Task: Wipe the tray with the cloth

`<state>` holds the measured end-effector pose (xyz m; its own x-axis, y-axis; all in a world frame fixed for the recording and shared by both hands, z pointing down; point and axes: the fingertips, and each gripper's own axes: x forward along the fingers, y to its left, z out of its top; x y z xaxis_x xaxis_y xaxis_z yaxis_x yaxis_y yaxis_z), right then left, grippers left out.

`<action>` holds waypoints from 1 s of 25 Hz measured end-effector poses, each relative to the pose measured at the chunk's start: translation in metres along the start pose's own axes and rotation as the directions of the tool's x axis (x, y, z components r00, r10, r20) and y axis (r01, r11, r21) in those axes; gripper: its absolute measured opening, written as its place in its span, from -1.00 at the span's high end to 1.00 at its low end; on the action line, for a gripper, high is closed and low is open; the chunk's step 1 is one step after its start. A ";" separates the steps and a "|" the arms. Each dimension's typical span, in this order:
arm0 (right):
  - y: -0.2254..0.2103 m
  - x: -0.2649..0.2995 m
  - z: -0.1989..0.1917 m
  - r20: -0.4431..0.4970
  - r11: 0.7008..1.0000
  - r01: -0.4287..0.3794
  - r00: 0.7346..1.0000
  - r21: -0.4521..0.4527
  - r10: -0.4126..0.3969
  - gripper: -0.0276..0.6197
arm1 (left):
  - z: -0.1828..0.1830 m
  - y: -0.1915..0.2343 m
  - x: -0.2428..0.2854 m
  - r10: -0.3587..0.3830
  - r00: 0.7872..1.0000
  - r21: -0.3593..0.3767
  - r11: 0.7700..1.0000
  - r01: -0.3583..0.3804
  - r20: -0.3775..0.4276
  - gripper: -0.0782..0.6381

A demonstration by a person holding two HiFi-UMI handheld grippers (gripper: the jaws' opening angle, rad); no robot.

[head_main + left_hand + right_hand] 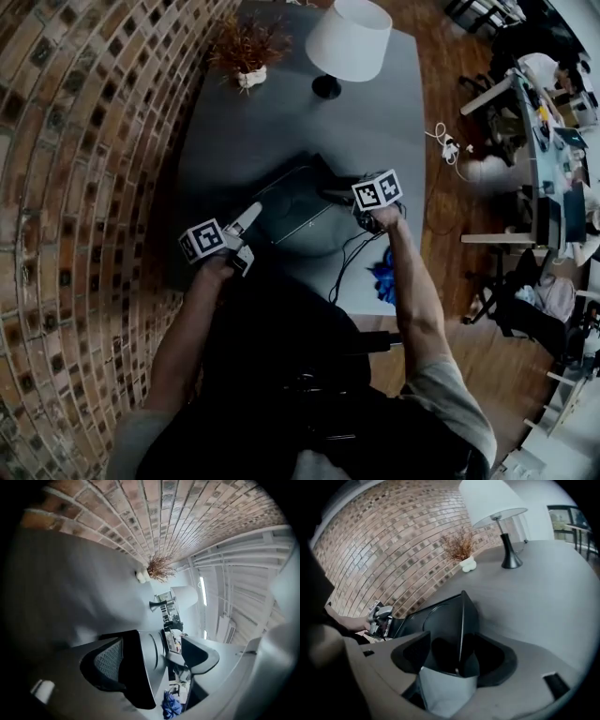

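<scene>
Tray looks stiff, light, thin-rimmed: take it by a corner. Right gripper gapes around its corner. Left gripper is spread wide, empty. Soft blue cloth lies at the table's near edge.

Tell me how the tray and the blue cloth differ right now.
The tray is dark and rectangular; the cloth is bright blue and crumpled in a heap. The tray is much the larger. The tray sits mid-table; the cloth lies by the right-hand edge, apart from it. Both are at the grey table's near end.
</scene>
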<state>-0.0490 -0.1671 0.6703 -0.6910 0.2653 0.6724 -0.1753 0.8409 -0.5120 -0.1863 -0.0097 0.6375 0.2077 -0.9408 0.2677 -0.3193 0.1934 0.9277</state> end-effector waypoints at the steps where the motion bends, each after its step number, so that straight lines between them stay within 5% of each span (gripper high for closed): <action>1: -0.001 -0.004 -0.002 0.038 0.999 0.007 0.999 0.035 -0.008 0.01 | 0.016 0.002 0.012 0.002 1.000 0.016 1.000 -0.002 0.009 -0.26; 9: 0.001 -0.010 -0.005 0.235 0.967 0.050 0.966 0.249 -0.110 0.00 | 0.104 -0.005 0.109 0.000 0.999 0.168 0.986 0.008 -0.047 -0.28; 18: 0.003 -0.012 -0.004 0.292 0.947 0.064 0.943 0.316 -0.161 0.00 | 0.080 -0.013 0.089 -0.047 0.980 0.275 0.956 0.099 -0.191 -0.20; 25: 0.001 -0.010 -0.004 0.226 0.956 0.099 0.960 0.276 -0.164 0.01 | 0.069 -0.012 0.075 -0.053 0.998 0.231 0.971 0.060 -0.038 -0.20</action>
<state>-0.0394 -0.1676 0.6653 -0.7934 0.0098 0.6086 -0.4290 0.7003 -0.5705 -0.2305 -0.1016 0.6285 0.2595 -0.9385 0.2279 -0.5113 0.0666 0.8568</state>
